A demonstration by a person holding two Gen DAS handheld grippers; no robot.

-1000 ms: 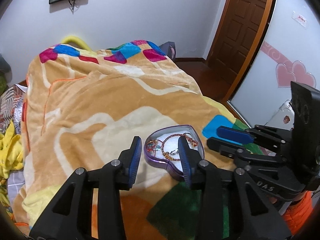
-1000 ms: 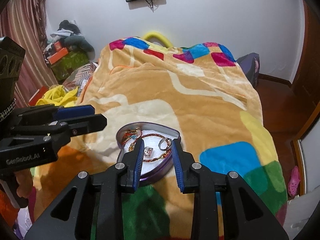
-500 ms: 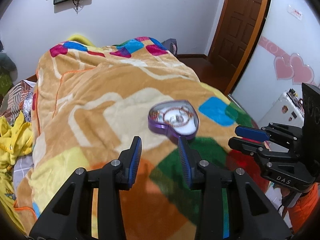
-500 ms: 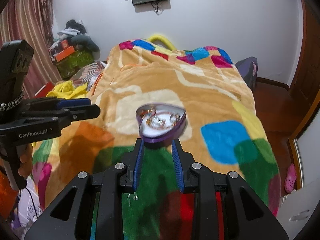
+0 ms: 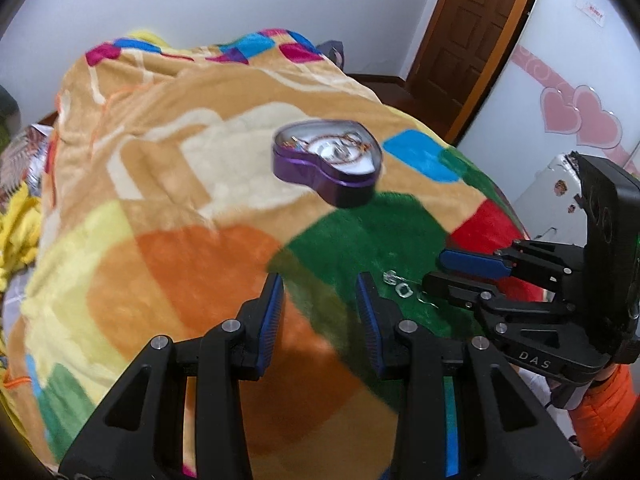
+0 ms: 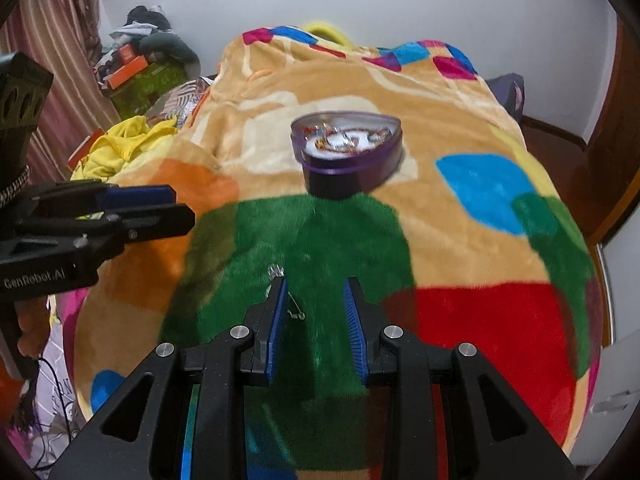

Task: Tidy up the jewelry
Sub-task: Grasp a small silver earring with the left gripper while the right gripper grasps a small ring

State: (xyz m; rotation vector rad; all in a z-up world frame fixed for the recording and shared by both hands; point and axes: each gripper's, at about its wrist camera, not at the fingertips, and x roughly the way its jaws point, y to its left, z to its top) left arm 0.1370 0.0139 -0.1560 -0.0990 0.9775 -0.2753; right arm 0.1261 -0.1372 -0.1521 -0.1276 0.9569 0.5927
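A purple heart-shaped tin (image 5: 328, 162) sits on the blanket and holds bracelets and rings; it also shows in the right wrist view (image 6: 347, 156). Small silver jewelry pieces (image 5: 404, 286) lie on the green patch of the blanket, near the right gripper's fingers; in the right wrist view they (image 6: 289, 296) lie by the left finger. My left gripper (image 5: 319, 294) is open and empty, well short of the tin. My right gripper (image 6: 316, 300) is open and empty above the green patch.
A multicoloured fleece blanket (image 6: 460, 216) covers the bed. Yellow clothes (image 6: 120, 142) and clutter lie to the left of the bed. A brown door (image 5: 468, 32) and a white panel with pink hearts (image 5: 576, 116) stand to the right.
Both grippers have pulled back from the tin toward the near end of the bed. The tin now lies farther off. Loose silver pieces have come into view on the green patch.
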